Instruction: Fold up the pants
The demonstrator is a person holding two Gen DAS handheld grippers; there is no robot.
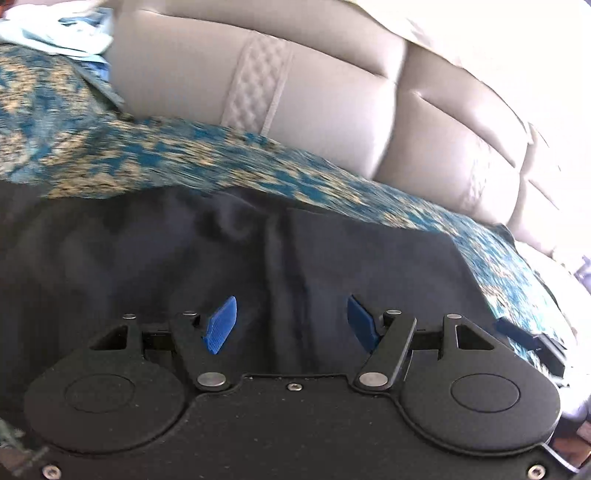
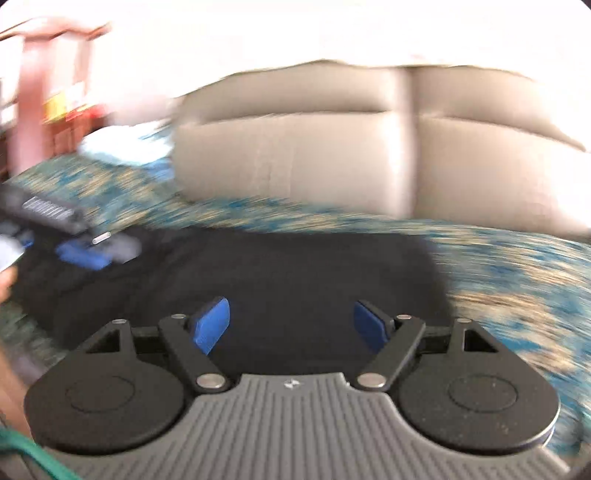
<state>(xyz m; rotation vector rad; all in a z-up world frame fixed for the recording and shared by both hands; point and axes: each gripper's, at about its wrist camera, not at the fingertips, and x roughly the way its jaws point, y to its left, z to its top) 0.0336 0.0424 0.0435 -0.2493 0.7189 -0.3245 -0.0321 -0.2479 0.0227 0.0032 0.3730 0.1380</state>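
Dark pants spread flat on the patterned bed, filling the lower middle of both views, creased down the centre at 12 o'clock of the left gripper. Looks part-folded into a broad block, though blur hides the edges. Right edge ends near 2 o'clock in the right view, bedspread beyond.

Left gripper low over the cloth, fingers spread wide, nothing between them. Right gripper likewise: fingers parted, empty, cloth beneath. In the right view the left gripper shows again at 9 o'clock over the pants' far left end.

Risks, as judgement:
- Pinching one layer only; dark cloth on dark cloth hides the layers, so the fold could peel apart on lifting.
- Grabbing bedspread along with the pants near the edges, dragging the bed cover up.
- Uneven lift by the two grippers, skewing the fold; the centre crease could bunch.
- Fast motion, hinted by heavy blur in the right view, could overshoot the hem.

Beige headboard behind, at 12 o'clock; pale cloth at 10 o'clock, well apart from the pants.
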